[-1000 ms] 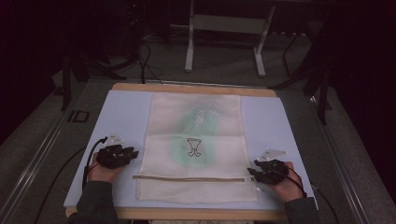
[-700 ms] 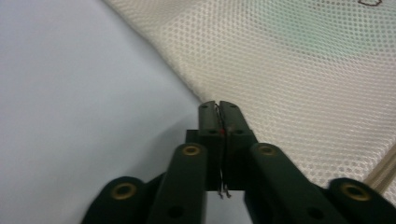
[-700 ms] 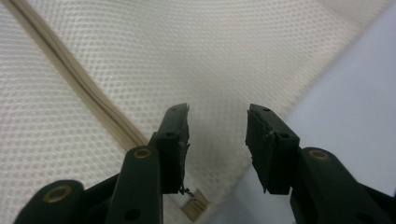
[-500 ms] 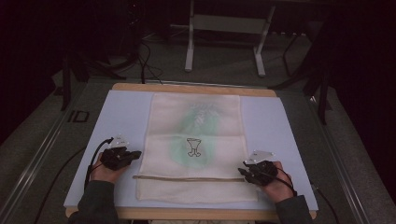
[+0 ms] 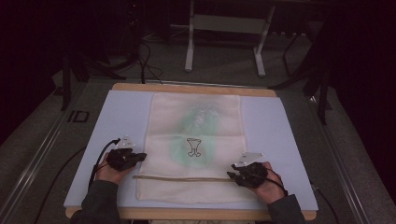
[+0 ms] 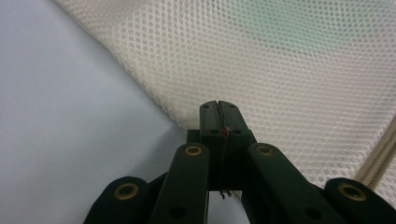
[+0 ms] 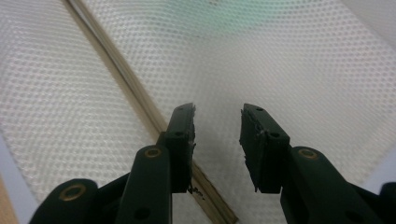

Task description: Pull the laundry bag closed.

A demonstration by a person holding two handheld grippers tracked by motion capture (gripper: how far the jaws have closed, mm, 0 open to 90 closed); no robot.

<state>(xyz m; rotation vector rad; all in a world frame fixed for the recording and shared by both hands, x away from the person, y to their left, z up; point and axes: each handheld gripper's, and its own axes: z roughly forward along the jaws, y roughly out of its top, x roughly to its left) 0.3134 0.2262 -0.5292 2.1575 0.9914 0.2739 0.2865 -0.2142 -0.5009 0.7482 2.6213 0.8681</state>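
Observation:
A cream mesh bag [image 5: 196,126] lies flat on a pale mat [image 5: 121,116], with a zipper [image 5: 182,178] running across its near end. My left gripper [image 5: 142,156] lies at the bag's left edge. In the left gripper view its jaws [image 6: 218,105] are pressed together over the edge of the mesh [image 6: 289,70], shut on it. My right gripper [image 5: 232,177] rests over the bag's right side by the zipper's end. Its jaws [image 7: 217,114] have just been closing and stand apart above the mesh [image 7: 299,70], with nothing pinched. The zipper [image 7: 121,74] passes under its left finger.
A small dark drawing on a green patch [image 5: 194,147] shows through the bag's middle. The mat lies on a wooden board [image 5: 187,87]. Beyond the table stand metal frame legs [image 5: 189,46] and cables on the dark floor. Cables trail from both grippers.
The left jaws have closed at the bag's left edge. The right gripper has slid left onto the bag by the zipper, and its jaws have narrowed.

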